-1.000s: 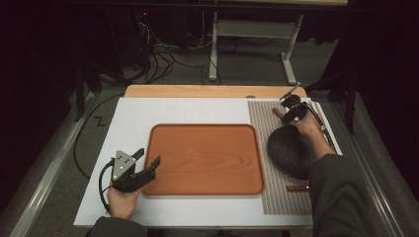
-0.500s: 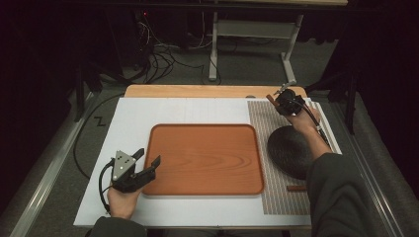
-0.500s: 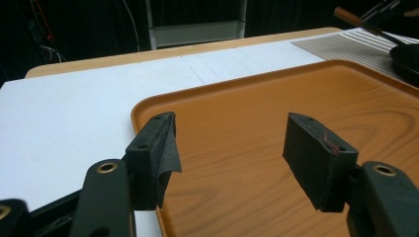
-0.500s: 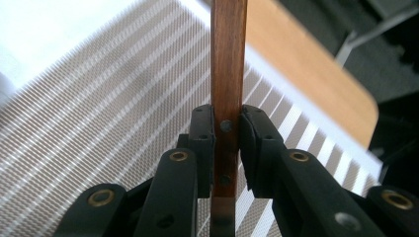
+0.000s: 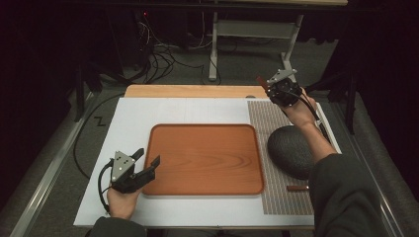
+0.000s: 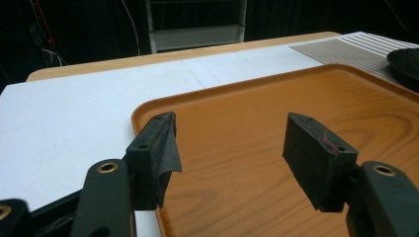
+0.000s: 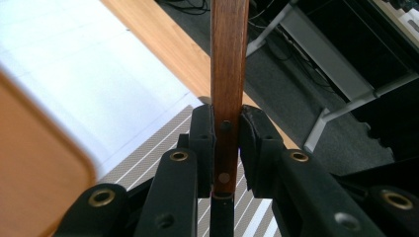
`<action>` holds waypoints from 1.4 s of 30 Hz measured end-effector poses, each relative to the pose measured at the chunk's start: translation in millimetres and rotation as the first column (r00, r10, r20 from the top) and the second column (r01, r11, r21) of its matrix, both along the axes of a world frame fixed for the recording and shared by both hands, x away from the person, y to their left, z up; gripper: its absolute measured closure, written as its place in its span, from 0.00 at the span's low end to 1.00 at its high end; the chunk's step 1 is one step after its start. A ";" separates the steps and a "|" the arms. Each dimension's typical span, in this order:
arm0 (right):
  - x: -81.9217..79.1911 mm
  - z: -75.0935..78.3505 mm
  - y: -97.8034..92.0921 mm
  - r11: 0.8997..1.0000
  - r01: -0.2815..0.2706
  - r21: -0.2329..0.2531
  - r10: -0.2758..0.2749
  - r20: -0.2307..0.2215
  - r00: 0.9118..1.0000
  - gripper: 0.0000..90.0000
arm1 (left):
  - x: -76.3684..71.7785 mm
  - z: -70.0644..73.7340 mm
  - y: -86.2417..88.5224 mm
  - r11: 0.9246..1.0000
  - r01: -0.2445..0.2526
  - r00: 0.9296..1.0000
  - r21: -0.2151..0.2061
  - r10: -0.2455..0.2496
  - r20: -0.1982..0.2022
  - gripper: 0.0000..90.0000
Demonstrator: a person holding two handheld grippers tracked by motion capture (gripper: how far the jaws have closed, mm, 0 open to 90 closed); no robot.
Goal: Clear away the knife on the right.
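Two grippers working: right gripper (image 5: 276, 88) is pinching a wooden stick (image 7: 228, 59), jaws pressed on its sides, lifted over the far right corner of the table (image 5: 188, 91). Stick's long axis is running straight out from the jaws. Left gripper (image 5: 144, 168) is resting spread at the tray (image 5: 205, 158) edge; right hand nearer.

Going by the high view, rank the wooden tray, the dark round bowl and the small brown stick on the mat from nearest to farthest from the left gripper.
1. Orange-brown wooden tray, right beside the left gripper.
2. Dark round bowl, on the striped mat right of the tray.
3. Small brown stick, at the mat's near right; only slightly farther than the bowl.
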State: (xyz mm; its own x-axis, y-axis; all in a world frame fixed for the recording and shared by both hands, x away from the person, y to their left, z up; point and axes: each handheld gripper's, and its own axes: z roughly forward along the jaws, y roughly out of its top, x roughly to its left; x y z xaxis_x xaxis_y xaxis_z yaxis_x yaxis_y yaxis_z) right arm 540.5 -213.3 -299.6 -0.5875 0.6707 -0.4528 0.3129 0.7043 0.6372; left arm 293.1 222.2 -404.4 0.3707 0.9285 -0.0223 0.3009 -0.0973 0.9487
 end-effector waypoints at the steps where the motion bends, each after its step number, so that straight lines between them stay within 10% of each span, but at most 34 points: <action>1: -3.5 2.6 0.9 1.000 -0.001 0.000 0.001 -0.008 1.000 0.88 | 0.0 0.1 -0.1 1.000 0.000 1.000 -0.001 0.000 0.001 0.42; 10: -46.5 23.6 20.4 0.994 0.013 0.107 0.007 -0.183 0.983 0.88 | -0.2 0.9 -2.9 1.000 0.010 1.000 0.005 -0.010 0.007 0.42; 25: -76.1 -20.8 78.7 0.971 0.054 0.232 0.077 -0.520 0.850 0.87 | -0.8 1.4 -2.5 1.000 0.014 1.000 -0.004 -0.014 0.011 0.42; 29: -73.5 -40.1 88.1 0.973 0.073 0.219 0.062 -0.554 0.830 0.87 | -1.0 1.4 -2.3 1.000 0.012 1.000 -0.005 -0.012 0.010 0.42; 42: -59.1 -86.7 79.9 0.970 0.191 0.153 -0.065 -0.592 0.803 0.86 | -1.7 1.6 -2.3 1.000 0.010 1.000 -0.003 -0.010 0.013 0.42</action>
